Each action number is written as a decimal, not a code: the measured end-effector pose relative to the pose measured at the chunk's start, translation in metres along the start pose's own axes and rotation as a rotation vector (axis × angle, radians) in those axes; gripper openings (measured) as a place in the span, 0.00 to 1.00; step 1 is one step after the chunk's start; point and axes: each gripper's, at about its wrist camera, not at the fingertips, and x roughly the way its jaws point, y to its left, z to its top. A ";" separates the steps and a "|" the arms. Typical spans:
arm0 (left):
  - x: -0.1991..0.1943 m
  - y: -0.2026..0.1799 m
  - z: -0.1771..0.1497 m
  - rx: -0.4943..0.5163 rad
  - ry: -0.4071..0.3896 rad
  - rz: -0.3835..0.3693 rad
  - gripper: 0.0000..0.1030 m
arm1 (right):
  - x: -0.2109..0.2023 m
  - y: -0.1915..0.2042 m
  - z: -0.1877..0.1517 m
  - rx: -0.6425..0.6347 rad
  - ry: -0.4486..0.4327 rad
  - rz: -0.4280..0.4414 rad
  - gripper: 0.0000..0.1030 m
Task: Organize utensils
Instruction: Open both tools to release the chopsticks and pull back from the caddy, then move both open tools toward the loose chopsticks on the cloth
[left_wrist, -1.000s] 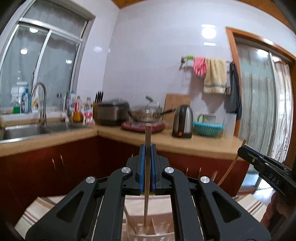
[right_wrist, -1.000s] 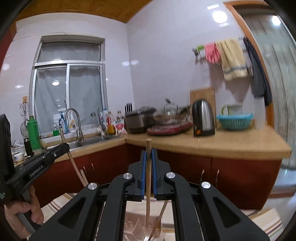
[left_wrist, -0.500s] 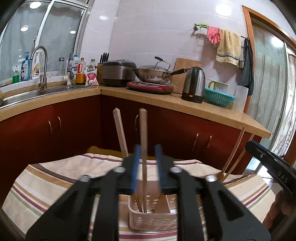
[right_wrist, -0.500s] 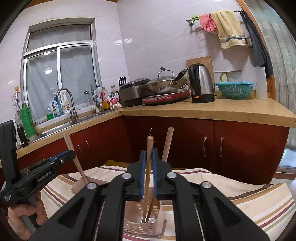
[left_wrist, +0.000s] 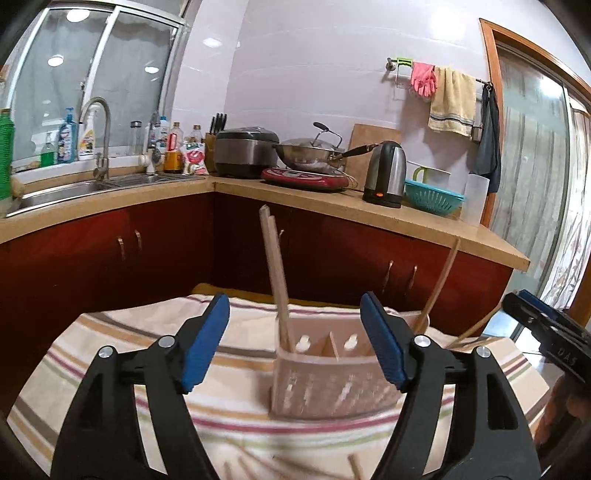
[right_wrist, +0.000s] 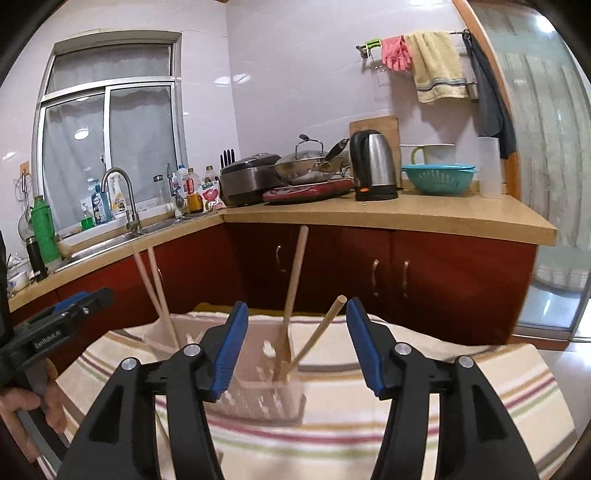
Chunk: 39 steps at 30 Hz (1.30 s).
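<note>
Pale translucent plastic forms the slotted utensil holder (left_wrist: 334, 384), which stands on a cream cloth with coloured stripes (left_wrist: 122, 354) spread over a low surface in front of dark red cabinets (left_wrist: 92, 258). A partition is seen dividing the holder into compartments. In the left wrist view, two flat wooden chopsticks (left_wrist: 275, 273) are stood together in its left compartment, tilted slightly to the left. At the holder's right end, two thinner wooden chopsticks (left_wrist: 441, 284) are leaned out to the right. More wooden sticks (left_wrist: 354, 467) are left lying on the cloth at the bottom edge, blurred.

The left gripper (left_wrist: 295, 349) is held just before the holder with its blue-padded jaws spread wide. The jaws have just been opening, and nothing is pressed between them; the flat chopsticks are seen in the gap, beyond the pads. The right gripper (right_wrist: 293, 347) is likewise held apart to a middling width, its jaws having just been opening, with the thinner chopsticks (right_wrist: 295, 291) standing free in the holder (right_wrist: 266, 398) beyond the gap.

Behind, a tan counter (right_wrist: 406, 216) is loaded with a steel kettle (right_wrist: 371, 164), a wok (right_wrist: 306, 168) and a teal colander (right_wrist: 437, 179).
</note>
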 end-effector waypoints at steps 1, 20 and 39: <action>-0.007 0.001 -0.004 0.000 -0.003 0.007 0.71 | -0.007 0.000 -0.004 -0.003 0.000 -0.007 0.55; -0.113 0.023 -0.108 0.029 0.073 0.125 0.71 | -0.099 0.016 -0.122 -0.044 0.098 -0.049 0.56; -0.164 0.042 -0.171 0.008 0.147 0.166 0.71 | -0.122 0.067 -0.206 -0.160 0.251 0.050 0.59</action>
